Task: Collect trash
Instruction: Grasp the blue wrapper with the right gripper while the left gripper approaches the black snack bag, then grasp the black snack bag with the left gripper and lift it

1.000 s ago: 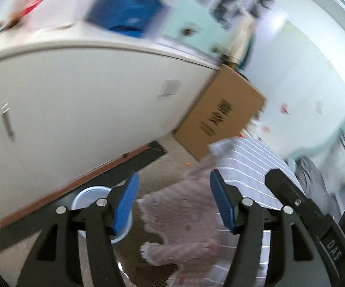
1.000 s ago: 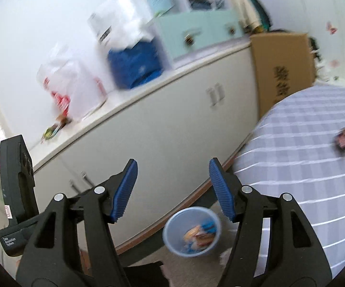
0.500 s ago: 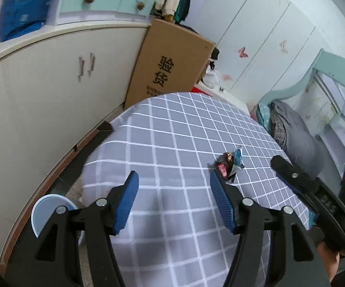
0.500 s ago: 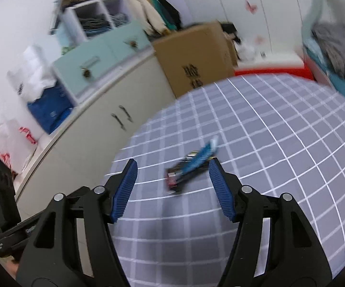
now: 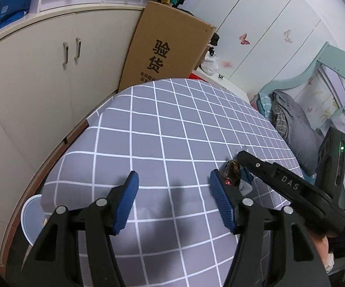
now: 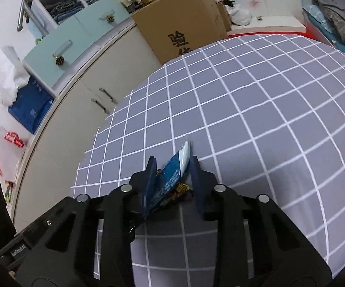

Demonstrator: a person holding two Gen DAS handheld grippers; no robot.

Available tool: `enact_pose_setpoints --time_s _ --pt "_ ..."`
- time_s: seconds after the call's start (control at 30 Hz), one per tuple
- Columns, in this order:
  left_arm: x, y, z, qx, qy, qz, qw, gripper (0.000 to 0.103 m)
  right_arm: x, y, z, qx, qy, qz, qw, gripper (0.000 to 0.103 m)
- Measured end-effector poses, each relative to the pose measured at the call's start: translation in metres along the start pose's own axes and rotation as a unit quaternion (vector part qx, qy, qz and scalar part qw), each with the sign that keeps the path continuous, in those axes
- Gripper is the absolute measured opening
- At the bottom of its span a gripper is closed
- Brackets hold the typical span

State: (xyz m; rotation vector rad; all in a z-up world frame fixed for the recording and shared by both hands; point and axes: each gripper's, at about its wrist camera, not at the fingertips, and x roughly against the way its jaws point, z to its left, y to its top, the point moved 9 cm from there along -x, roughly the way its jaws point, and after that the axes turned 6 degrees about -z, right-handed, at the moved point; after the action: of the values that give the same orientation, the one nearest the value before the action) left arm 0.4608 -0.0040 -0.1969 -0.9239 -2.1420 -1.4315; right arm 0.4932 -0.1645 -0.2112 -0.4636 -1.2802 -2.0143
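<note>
Bedroom: a counter (image 5: 172, 129) under a grey checked cloth, white cupboards (image 5: 41, 83) and a cardboard box (image 5: 170, 47) behind it. Blue bin (image 5: 30, 215) on the floor at the counter's left edge. Right tongs (image 6: 171, 167) closing on a blue snack wrapper (image 6: 172, 177) lying on the cloth; both pads touch it, its white end sticking out past the tips. Left tongs (image 5: 172, 184) open, nothing between them, hovering over bare cloth just left of the wrapper.
</note>
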Motion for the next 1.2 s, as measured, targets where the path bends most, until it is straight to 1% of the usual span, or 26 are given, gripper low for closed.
enact_pose_setpoints --time_s 0.07,0.1,0.17,0.2,0.23,0.27,0.3,0.37,0.43,0.5,0.6,0.7,0.73,0.77,0.83,0.93,0.97,1.03,1.13,1.2 --pt "-0.003 -0.001 -0.003 -0.003 -0.006 0.002 1.0 0.061 0.005 0.002 0.002 0.004 0.006 -0.012 1.0 0.022" --pt "-0.004 -0.002 -0.005 -0.004 -0.009 0.004 0.9999 0.061 0.011 0.006 0.005 0.003 0.017 -0.025 1.0 0.02" --pt "-0.005 -0.003 -0.012 -0.008 -0.02 0.005 0.9997 0.061 0.023 0.014 0.007 0.002 0.025 -0.047 0.999 0.015" --pt "-0.005 -0.003 -0.016 -0.012 -0.027 0.004 0.9996 0.061 0.03 0.018 0.007 0.001 0.027 -0.058 0.998 0.015" --pt "-0.005 -0.003 -0.021 -0.018 -0.032 0.004 0.9993 0.064 0.038 0.02 0.006 0.002 0.029 -0.067 0.997 0.015" --pt "-0.005 -0.004 -0.028 -0.03 -0.036 0.004 0.9989 0.068 0.05 0.023 0.004 0.006 0.028 -0.081 0.996 0.015" --pt "-0.007 -0.005 -0.036 -0.045 -0.037 0.005 0.9983 0.069 0.057 0.024 0.001 0.01 0.026 -0.088 0.996 0.014" --pt "-0.012 -0.009 -0.051 -0.073 -0.036 0.012 0.9966 0.07 0.073 0.024 -0.007 0.012 0.024 -0.097 0.995 0.014" --pt "-0.016 -0.013 -0.066 -0.088 -0.046 0.017 0.9949 0.07 0.081 0.022 -0.017 0.01 0.024 -0.097 0.995 0.014" --pt "-0.024 -0.019 -0.078 -0.101 -0.048 0.027 0.9934 0.07 0.087 0.017 -0.03 0.004 0.022 -0.09 0.996 0.014" --pt "-0.035 -0.024 -0.088 -0.114 -0.042 0.034 0.992 0.07 0.088 0.009 -0.043 -0.005 0.02 -0.079 0.997 0.014" --pt "-0.042 -0.028 -0.095 -0.135 -0.028 0.036 0.9898 0.069 0.086 0.002 -0.048 -0.005 0.018 -0.069 0.997 0.014" --pt "-0.045 -0.029 -0.096 -0.142 -0.019 0.036 0.9891 0.063 0.085 -0.001 -0.047 -0.004 0.019 -0.065 0.998 0.014" --pt "-0.046 -0.029 -0.095 -0.144 -0.014 0.038 0.9888 0.049 0.084 -0.002 -0.047 -0.003 0.02 -0.063 0.998 0.014" --pt "-0.05 -0.032 -0.095 -0.142 -0.015 0.05 0.9884 0.034 0.083 -0.004 -0.043 0.001 0.021 -0.059 0.998 0.014" --pt "-0.042 -0.03 -0.095 -0.149 -0.013 0.035 0.9881 0.02 0.083 -0.007 -0.035 0.006 0.024 -0.056 0.998 0.014" --pt "-0.04 -0.03 -0.094 -0.151 -0.011 0.032 0.988 0.016 0.084 -0.008 -0.031 0.01 0.025 -0.056 0.998 0.014" --pt "-0.032 -0.029 -0.089 -0.153 -0.006 0.022 0.988 0.014 0.085 -0.01 -0.022 0.016 0.027 -0.056 0.998 0.014" --pt "-0.016 -0.03 -0.079 -0.148 -0.002 0.0 0.9889 0.013 0.086 -0.014 -0.008 0.021 0.033 -0.053 0.998 0.014" --pt "0.004 -0.03 -0.066 -0.149 0.014 -0.025 0.9885 0.012 0.087 -0.019 0.006 0.03 0.04 -0.051 0.997 0.014"
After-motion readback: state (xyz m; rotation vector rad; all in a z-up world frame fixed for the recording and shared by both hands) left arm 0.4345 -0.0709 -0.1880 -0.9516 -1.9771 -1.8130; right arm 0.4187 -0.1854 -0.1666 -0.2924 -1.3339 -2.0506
